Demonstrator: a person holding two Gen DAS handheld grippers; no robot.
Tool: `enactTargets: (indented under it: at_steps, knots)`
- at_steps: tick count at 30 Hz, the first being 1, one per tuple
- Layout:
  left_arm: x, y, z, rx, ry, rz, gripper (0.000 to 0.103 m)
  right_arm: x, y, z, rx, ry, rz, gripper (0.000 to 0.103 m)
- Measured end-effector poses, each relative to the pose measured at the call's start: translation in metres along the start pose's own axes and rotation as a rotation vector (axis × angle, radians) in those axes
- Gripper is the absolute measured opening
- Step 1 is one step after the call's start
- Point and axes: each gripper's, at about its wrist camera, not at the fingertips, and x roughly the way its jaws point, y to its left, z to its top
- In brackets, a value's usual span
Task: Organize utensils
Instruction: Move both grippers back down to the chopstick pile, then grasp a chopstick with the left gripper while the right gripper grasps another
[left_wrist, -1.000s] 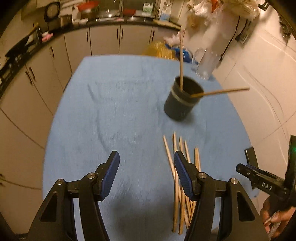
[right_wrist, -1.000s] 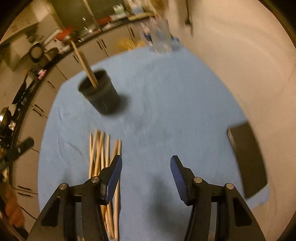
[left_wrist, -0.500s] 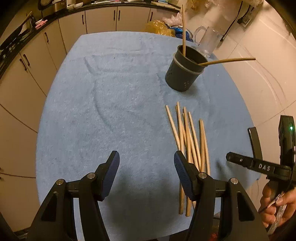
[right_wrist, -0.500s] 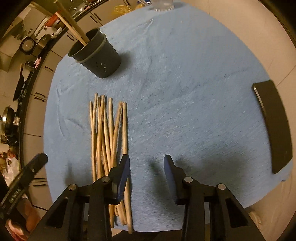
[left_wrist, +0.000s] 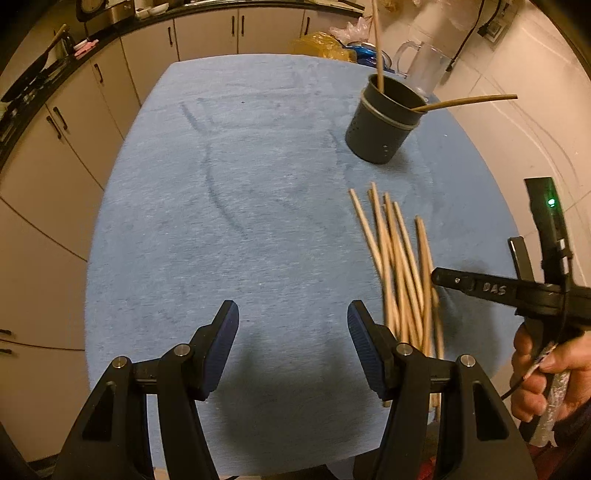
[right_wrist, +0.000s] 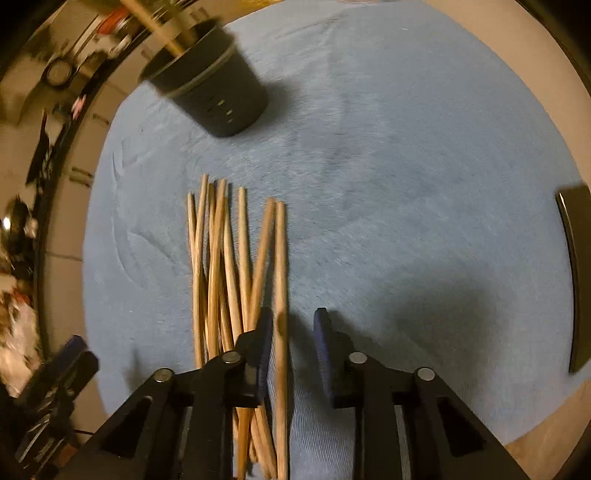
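Several wooden chopsticks (left_wrist: 400, 266) lie in a loose bundle on the blue cloth (left_wrist: 229, 206); they also show in the right wrist view (right_wrist: 229, 266). A dark grey utensil cup (left_wrist: 384, 125) stands beyond them with two chopsticks inside; the right wrist view shows it too (right_wrist: 210, 96). My left gripper (left_wrist: 293, 343) is open and empty over the cloth, left of the bundle. My right gripper (right_wrist: 291, 343) is open and low over the bundle, its jaws either side of the rightmost chopstick (right_wrist: 280, 280), not closed on it. Its body (left_wrist: 517, 291) shows in the left wrist view.
A glass mug (left_wrist: 424, 70) and plastic bags (left_wrist: 325, 42) stand at the table's far end. A flat black object (right_wrist: 576, 273) lies at the cloth's right edge. Kitchen cabinets (left_wrist: 74, 122) run along the left. A pale wall is on the right.
My right gripper has moved left and down onto the chopstick bundle and narrowed its jaws around the rightmost stick. The left gripper has drawn slightly closer to the table.
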Motion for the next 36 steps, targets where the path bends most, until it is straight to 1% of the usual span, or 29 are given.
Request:
enactTargets:
  at_steps: [4, 6, 9, 12, 16, 17, 18, 19, 21, 23, 24, 26, 28, 29, 32, 34, 36]
  knots:
    - [0.001, 0.005, -0.001, 0.001, -0.025, 0.028, 0.060, 0.008, 0.015, -0.002, -0.080, -0.060, -0.070, 0.015]
    - [0.005, 0.006, -0.001, 0.002, -0.024, 0.029, 0.060, 0.010, 0.019, -0.002, -0.103, -0.108, -0.096, 0.014]
    - [0.013, 0.004, 0.001, 0.005, -0.013, 0.024, 0.060, 0.011, 0.019, -0.001, -0.130, -0.173, -0.133, 0.008]
    - [0.019, -0.002, 0.007, 0.010, -0.007, 0.001, 0.060, 0.008, 0.011, 0.001, -0.116, -0.183, -0.151, 0.007]
    - [0.033, -0.015, 0.021, 0.021, 0.019, -0.058, 0.060, -0.002, -0.013, 0.005, -0.084, -0.192, -0.162, 0.007]
    - [0.037, -0.020, 0.025, 0.025, 0.022, -0.070, 0.057, -0.006, -0.019, 0.004, -0.074, -0.197, -0.164, 0.007]
    - [0.042, -0.026, 0.029, 0.035, 0.024, -0.076, 0.049, -0.008, -0.023, 0.004, -0.068, -0.199, -0.165, 0.007]
    - [0.049, -0.034, 0.035, 0.052, 0.033, -0.087, 0.046, -0.012, -0.029, 0.003, -0.062, -0.203, -0.168, 0.007]
    - [0.059, -0.047, 0.040, 0.076, 0.047, -0.097, 0.032, -0.019, -0.038, 0.001, -0.052, -0.215, -0.173, 0.007]
    - [0.069, -0.058, 0.044, 0.105, 0.054, -0.100, 0.031, -0.027, -0.045, 0.001, -0.045, -0.229, -0.177, 0.007]
    - [0.074, -0.064, 0.046, 0.121, 0.058, -0.095, 0.026, -0.030, -0.048, 0.000, -0.045, -0.235, -0.178, 0.007]
    - [0.083, -0.073, 0.050, 0.143, 0.073, -0.097, 0.021, -0.039, -0.055, 0.000, -0.047, -0.253, -0.183, 0.007]
    - [0.089, -0.079, 0.053, 0.158, 0.080, -0.093, 0.021, -0.045, -0.062, 0.000, -0.046, -0.265, -0.183, 0.007]
    - [0.093, -0.082, 0.054, 0.166, 0.086, -0.089, 0.018, -0.049, -0.064, 0.000, -0.044, -0.270, -0.182, 0.007]
    - [0.106, -0.087, 0.059, 0.173, 0.114, -0.068, 0.016, -0.055, -0.075, -0.001, -0.038, -0.278, -0.182, 0.007]
    - [0.110, -0.089, 0.062, 0.180, 0.107, -0.058, 0.015, -0.054, -0.071, 0.001, -0.038, -0.281, -0.184, 0.007]
    - [0.112, -0.090, 0.064, 0.185, 0.106, -0.050, 0.010, -0.056, -0.071, 0.001, -0.044, -0.285, -0.182, 0.007]
